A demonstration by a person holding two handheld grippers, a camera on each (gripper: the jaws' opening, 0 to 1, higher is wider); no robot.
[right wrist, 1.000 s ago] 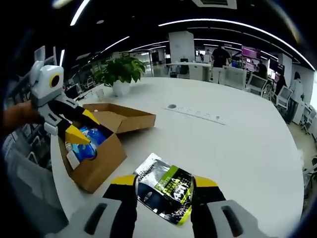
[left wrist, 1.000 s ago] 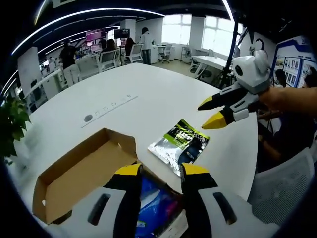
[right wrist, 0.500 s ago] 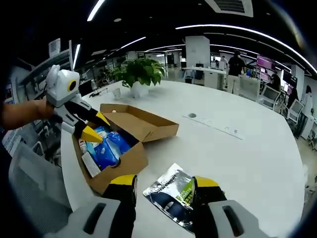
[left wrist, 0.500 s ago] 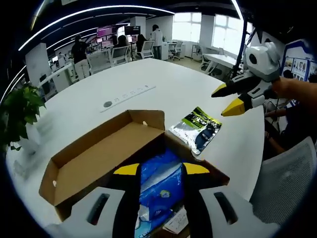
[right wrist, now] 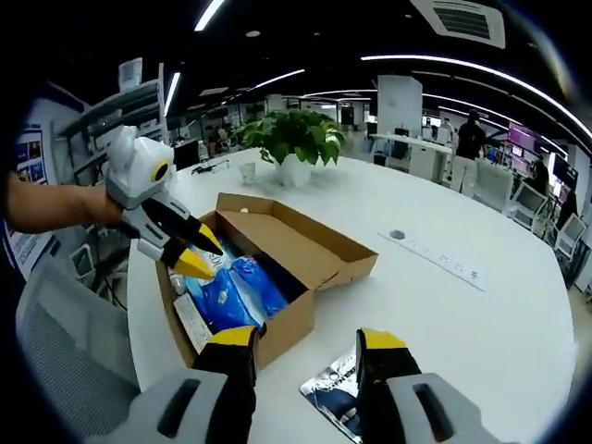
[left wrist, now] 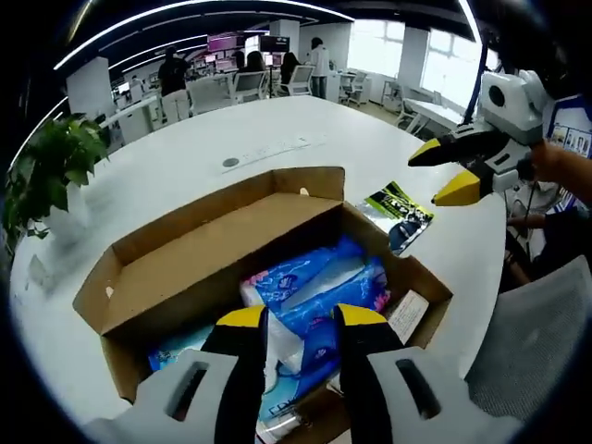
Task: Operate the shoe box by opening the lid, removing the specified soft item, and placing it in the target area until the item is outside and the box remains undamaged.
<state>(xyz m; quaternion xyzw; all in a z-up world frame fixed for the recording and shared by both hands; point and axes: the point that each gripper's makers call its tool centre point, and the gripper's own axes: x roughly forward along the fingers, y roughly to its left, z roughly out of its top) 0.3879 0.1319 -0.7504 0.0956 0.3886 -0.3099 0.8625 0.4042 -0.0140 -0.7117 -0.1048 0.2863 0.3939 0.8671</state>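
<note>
An open cardboard shoe box [left wrist: 199, 277] stands on the white table, its lid folded back to the left. Blue soft packets [left wrist: 319, 287] and a white card lie inside it. My left gripper [left wrist: 302, 319] hovers open just above the packets, one blue packet showing between its jaws. In the right gripper view the left gripper [right wrist: 199, 254] hangs over the near end of the box [right wrist: 305, 319]. A green and black pouch [left wrist: 398, 205] lies on the table beside the box. My right gripper [right wrist: 306, 342] is open above that pouch [right wrist: 335, 396], and it appears open as the right gripper [left wrist: 433, 178].
A potted plant [right wrist: 291, 139] stands at the table's far side beyond the box. A recessed socket strip [right wrist: 435, 261] sits mid-table. A grey chair [left wrist: 541, 342] is close to the table edge, and a person's hand [right wrist: 55, 205] holds the left gripper. Desks and people fill the background.
The left gripper has come forward and down over the open box, close to the blue packets. The right gripper has drawn back, so the pouch sits lower between its jaws.
</note>
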